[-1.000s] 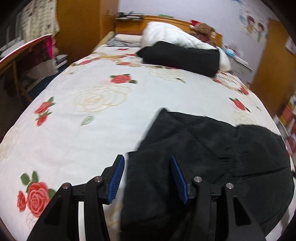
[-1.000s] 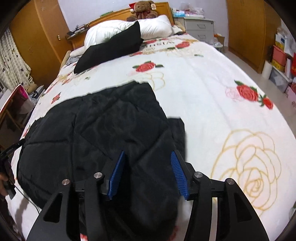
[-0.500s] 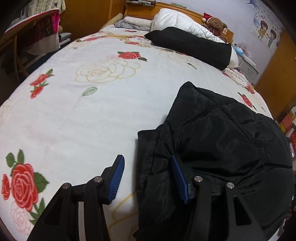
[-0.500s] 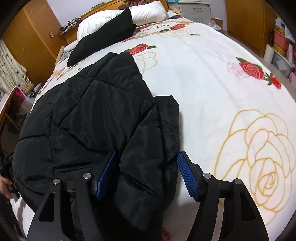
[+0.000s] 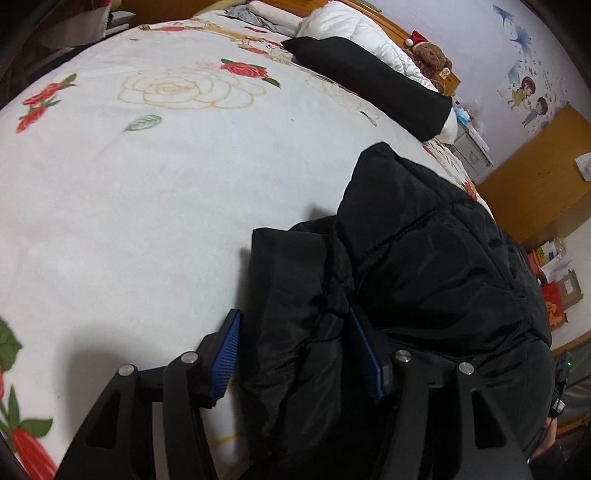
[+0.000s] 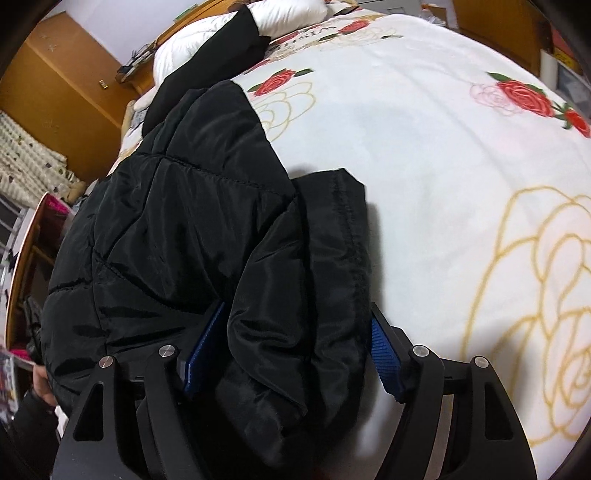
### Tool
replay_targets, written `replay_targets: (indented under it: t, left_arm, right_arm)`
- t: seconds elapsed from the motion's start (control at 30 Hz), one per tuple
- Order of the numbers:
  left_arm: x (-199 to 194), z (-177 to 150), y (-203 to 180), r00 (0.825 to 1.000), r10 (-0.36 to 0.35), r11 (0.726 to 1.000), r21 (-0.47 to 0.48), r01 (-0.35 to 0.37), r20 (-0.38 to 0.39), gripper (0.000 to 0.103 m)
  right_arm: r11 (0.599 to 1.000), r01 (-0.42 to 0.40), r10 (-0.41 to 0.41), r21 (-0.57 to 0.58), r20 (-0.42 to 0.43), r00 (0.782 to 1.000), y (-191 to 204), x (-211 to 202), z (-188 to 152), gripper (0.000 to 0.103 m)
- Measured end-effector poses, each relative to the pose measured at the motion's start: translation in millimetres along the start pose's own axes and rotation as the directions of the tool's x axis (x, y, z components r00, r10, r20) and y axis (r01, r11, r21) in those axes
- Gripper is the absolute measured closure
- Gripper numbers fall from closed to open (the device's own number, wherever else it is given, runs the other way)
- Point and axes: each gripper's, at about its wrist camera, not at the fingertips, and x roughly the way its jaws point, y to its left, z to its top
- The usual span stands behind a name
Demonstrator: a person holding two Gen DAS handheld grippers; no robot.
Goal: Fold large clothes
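A black padded jacket [image 5: 424, 258] lies on the bed's white rose-print cover [image 5: 147, 206], its near edge doubled over into a thick roll. My left gripper [image 5: 293, 314] straddles the left end of that roll. Its jaws are opening; the left pad [image 5: 225, 354] stands just clear of the fabric. In the right wrist view the jacket [image 6: 177, 221] fills the left half. My right gripper [image 6: 297, 306] straddles the roll's right end, jaws opening, and the right pad [image 6: 384, 354] is off the cloth.
At the head of the bed are a long black pillow [image 5: 369, 81], a white duvet [image 5: 354, 29] and a teddy bear [image 5: 430, 55]. Wooden wardrobes [image 6: 66, 77] flank the bed. Boxes [image 5: 557, 291] stand on the floor. A person's hand [image 6: 40, 380] shows low left.
Both grippers have come down toward the bed with the jacket's edge. Their jaws have spread wider, and the doubled edge now rests loosely between the pads.
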Motion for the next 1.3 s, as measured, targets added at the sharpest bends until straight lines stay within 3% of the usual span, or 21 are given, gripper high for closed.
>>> replay_targets:
  t: [0.17,0.27,0.43,0.53,0.67,0.77,0.97,1.3]
  left_arm:
    - [9.2,6.4,-6.6,0.999,-0.025,1.0,0.016,0.026,-0.03,0.034]
    - [8.0,2.9,-9.4,0.998,-0.047,0.998,0.025,0.049,-0.051,0.034]
    - [10.7,-1.5,-12.9,0.995,-0.066,0.996,0.055,0.07,-0.069,0.034]
    - [13.5,-0.2,-24.1,0.997,-0.03,0.994,0.101,0.037,-0.071,0.037]
    - [4.2,-2.7,-44.2,0.998,0.038,0.986,0.163,-0.03,-0.046,0.065]
    - [-6.9,-1.4,-60.0,0.993,0.119,0.973,0.201,-0.111,-0.027,0.075]
    - [-45.8,5.2,-82.5,0.989,0.149,0.965,0.215,-0.15,0.022,0.077]
    - [-115.9,7.1,-102.8,0.992,0.115,0.97,0.21,-0.125,0.057,0.077]
  right_arm:
    - [0.997,-0.071,0.071,0.009,-0.01,0.997,-6.1,9.7,5.1,0.03]
    - [0.992,-0.12,0.12,0.025,-0.011,0.993,-8.4,3.8,-1.4,0.048]
    - [0.989,-0.149,0.149,0.025,-0.02,0.989,-9.8,4.2,-4.5,0.051]
    - [0.99,-0.139,0.139,0.011,-0.025,0.99,-3.4,6.9,-2.0,0.059]
    - [0.997,-0.073,0.072,-0.033,-0.018,0.997,15.7,-3.4,1.7,0.073]
    - [0.998,-0.018,0.018,-0.055,0.001,1.0,29.1,-17.7,4.1,0.079]
    - [0.995,0.017,-0.014,-0.099,0.035,0.999,53.8,-59.5,7.9,0.082]
    - [0.993,0.02,-0.012,-0.114,0.069,0.998,86.6,-120.8,9.4,0.082]
